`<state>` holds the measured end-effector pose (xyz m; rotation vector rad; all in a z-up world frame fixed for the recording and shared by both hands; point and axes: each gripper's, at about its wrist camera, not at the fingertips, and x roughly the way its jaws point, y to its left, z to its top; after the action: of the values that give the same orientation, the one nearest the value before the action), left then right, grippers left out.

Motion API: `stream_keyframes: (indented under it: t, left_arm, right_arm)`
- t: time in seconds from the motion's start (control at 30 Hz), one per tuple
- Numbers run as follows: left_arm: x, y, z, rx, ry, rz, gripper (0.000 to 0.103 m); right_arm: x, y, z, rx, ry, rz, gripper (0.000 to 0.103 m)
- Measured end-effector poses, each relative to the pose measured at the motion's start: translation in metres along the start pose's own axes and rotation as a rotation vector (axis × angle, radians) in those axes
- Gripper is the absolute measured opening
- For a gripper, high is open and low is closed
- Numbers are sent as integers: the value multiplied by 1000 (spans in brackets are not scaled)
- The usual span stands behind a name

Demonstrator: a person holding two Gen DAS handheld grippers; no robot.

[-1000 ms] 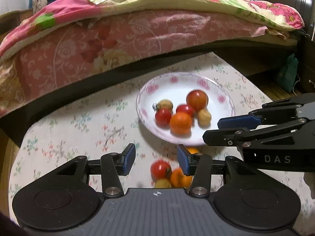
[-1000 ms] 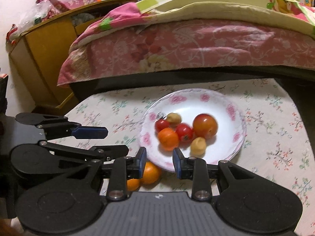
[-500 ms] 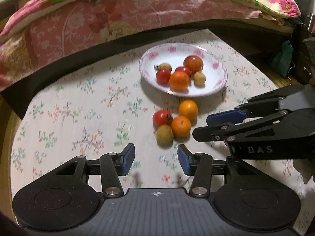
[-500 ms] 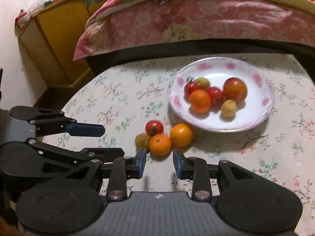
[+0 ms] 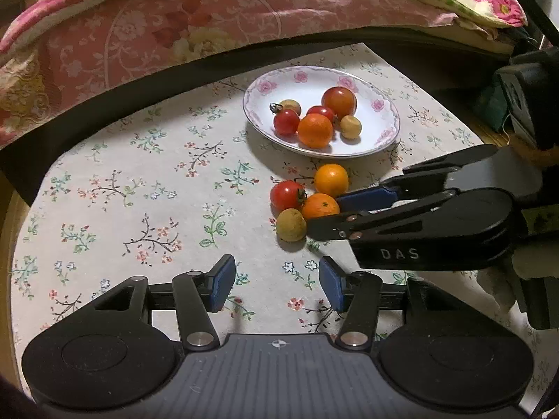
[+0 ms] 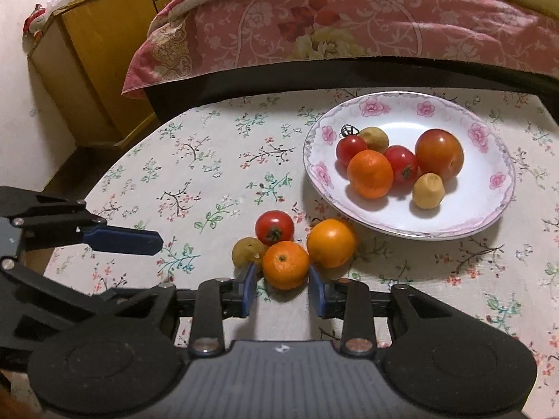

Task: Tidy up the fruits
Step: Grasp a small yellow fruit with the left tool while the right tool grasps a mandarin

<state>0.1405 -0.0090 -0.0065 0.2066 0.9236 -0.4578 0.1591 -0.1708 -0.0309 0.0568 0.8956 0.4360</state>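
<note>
A white floral plate (image 5: 380,136) (image 6: 489,209) holds several fruits: tomatoes, an orange and small yellow-brown fruits. In front of it on the cloth lie a red tomato (image 6: 274,227), a yellow-brown fruit (image 6: 246,252) and two oranges. My right gripper (image 6: 282,288) is open, its pads either side of the nearer orange (image 6: 285,264) (image 5: 319,206), not closed on it. The farther orange (image 6: 331,242) (image 5: 331,179) sits beside it. My left gripper (image 5: 276,288) is open and empty above bare cloth, short of the loose fruits. The right gripper also shows in the left wrist view (image 5: 335,214).
The round table carries a floral cloth (image 5: 139,188). A bed with pink quilts (image 5: 174,17) runs close behind the table. A wooden cabinet (image 6: 87,70) stands at the far left. A dark device (image 5: 534,97) sits at the right.
Both grippers have pulled back from the plate and dropped lower. The right gripper has moved in around the nearer loose orange. The loose fruits have not moved.
</note>
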Motion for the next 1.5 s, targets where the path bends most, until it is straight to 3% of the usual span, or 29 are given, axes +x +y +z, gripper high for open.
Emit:
stream_keyframes:
  t: [0.27, 0.53, 0.77, 0.9, 0.97, 1.5]
  left_arm:
    - [9, -2, 0, 19, 13, 1, 61]
    - [29, -6, 8, 24, 7, 23, 60]
    - [44, -14, 11, 55, -4, 40, 55]
    - [46, -19, 13, 69, -21, 47, 43]
    - [46, -18, 13, 63, -24, 38, 32]
    - [21, 2, -7, 29, 1, 26, 32]
  right_arm:
    - [1, 0, -1, -29, 26, -1, 27]
    - [-29, -12, -7, 3, 28, 3, 27]
    - [-36, -13, -4, 18, 31, 6, 27]
    - [-34, -13, -4, 12, 32, -2, 27]
    - [-33, -14, -3, 16, 27, -9, 27]
    - [-4, -5, -1, 27, 13, 4, 28]
